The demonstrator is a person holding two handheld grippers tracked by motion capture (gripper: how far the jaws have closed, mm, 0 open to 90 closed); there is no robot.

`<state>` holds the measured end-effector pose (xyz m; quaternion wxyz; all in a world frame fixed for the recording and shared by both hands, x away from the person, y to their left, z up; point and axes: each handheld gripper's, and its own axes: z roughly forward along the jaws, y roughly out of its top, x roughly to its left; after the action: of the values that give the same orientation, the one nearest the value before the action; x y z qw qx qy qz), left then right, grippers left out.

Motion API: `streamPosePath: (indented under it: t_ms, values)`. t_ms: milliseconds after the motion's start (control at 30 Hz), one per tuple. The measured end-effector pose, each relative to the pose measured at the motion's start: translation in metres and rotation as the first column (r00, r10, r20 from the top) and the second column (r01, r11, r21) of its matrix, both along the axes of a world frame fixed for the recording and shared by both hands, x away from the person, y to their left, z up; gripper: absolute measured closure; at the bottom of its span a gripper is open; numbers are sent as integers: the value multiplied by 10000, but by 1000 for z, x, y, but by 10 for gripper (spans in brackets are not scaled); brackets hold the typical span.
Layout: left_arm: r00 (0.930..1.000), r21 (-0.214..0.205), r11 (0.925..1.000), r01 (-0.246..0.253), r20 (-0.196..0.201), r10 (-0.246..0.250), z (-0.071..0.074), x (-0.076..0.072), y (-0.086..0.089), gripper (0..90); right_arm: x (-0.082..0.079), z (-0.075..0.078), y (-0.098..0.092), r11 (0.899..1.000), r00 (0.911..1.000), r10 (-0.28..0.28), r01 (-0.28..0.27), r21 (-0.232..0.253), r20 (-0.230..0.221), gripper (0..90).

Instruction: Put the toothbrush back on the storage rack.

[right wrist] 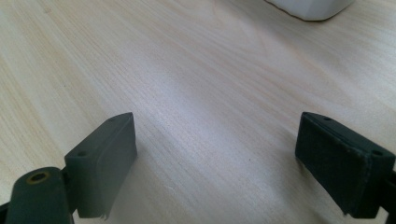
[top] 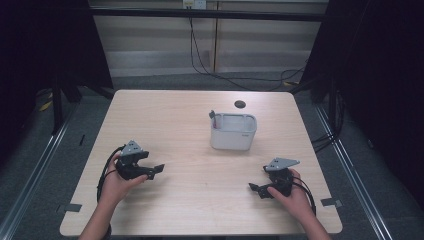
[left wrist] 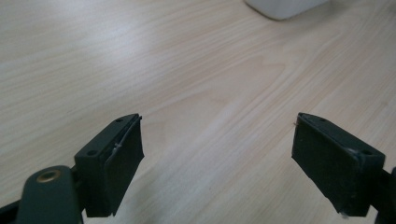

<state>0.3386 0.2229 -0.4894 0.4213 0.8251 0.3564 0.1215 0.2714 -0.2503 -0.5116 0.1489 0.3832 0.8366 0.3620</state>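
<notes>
A white rectangular bin (top: 233, 131) stands on the light wooden table (top: 200, 200), right of centre, with a small grey and pink thing sticking up at its back left corner. My left gripper (top: 156, 170) rests low over the table at the front left, held in a hand, its jaws wide apart with bare wood between them (left wrist: 217, 140). The bin's bottom edge (left wrist: 285, 7) peeks in at the top of that view. At the front right, my right gripper (top: 255, 189) points left, also open and holding nothing (right wrist: 217, 140). The bin's corner (right wrist: 310, 8) lies ahead of it.
A round dark cable hole (top: 240, 104) sits near the table's far edge. Black cables (top: 210, 65) trail over the floor behind the table. Dark curtains and frame legs flank both sides.
</notes>
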Motion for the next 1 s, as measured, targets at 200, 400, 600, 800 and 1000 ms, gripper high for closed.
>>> streamPosePath:
  t_ms: [200, 400, 600, 800, 1000]
  values:
    - [9998, 413, 9990, 149, -115, -145, -7, -2, 6, 165, 0, 0, 0, 10000, 10000, -2, 2, 1, 2, 122]
    - [9995, 697, 9972, 270, -201, -256, -10, -3, 9, 165, 0, 0, 0, 10000, 10000, -1, 1, 0, 2, 122]
    - [9994, 888, 9955, 332, -142, -321, -13, -3, 11, 165, 0, 0, 0, 10000, 10000, -4, 4, -1, 1, 122]
    - [9992, 952, 9949, 333, -235, -311, -16, -5, 11, 164, 0, 0, 0, 10000, 10000, -2, 2, -1, 0, 122]
    - [9990, 1113, 9929, 418, -175, -401, -18, -5, 12, 165, 0, 0, 0, 10000, 10000, -1, 1, -1, -1, 122]
